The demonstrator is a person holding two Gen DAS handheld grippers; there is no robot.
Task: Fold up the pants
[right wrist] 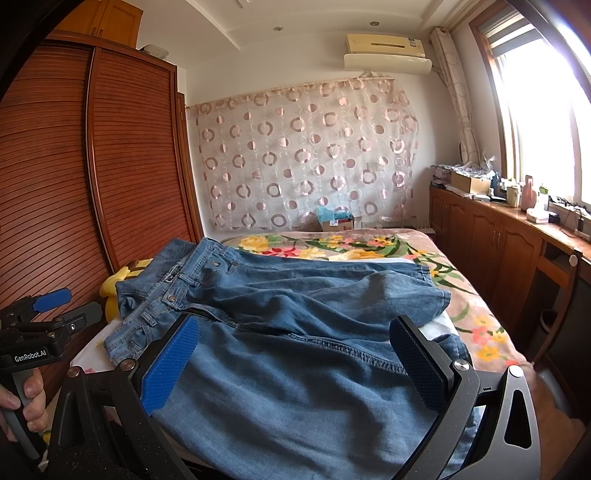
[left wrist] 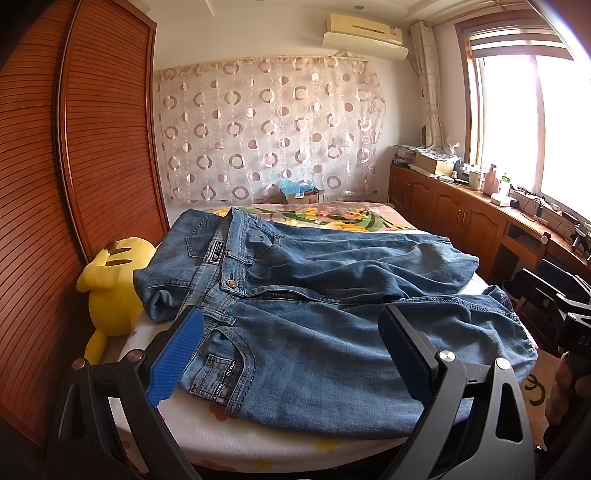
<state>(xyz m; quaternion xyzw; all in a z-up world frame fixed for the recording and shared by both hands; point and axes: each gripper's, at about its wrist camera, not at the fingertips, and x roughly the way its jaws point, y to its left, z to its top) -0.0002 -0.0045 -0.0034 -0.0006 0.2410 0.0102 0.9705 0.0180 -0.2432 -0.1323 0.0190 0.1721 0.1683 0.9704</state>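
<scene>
Denim pants [left wrist: 314, 295] lie spread, unfolded, on the bed [left wrist: 258, 439]. Left gripper [left wrist: 291, 354] and right gripper [right wrist: 295, 362] hover spread, empty. Next: pinch an edge.

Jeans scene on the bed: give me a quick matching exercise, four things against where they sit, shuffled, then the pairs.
Things:
1. jeans
2. yellow plush toy
3. air conditioner
4. floral blanket

Places:
A. high on the far wall
B. between the bed and the wooden wardrobe
C. spread across the near end of the bed, zipper open
D. over the far part of the bed

Pairs: 1-C, 2-B, 3-A, 4-D
</scene>
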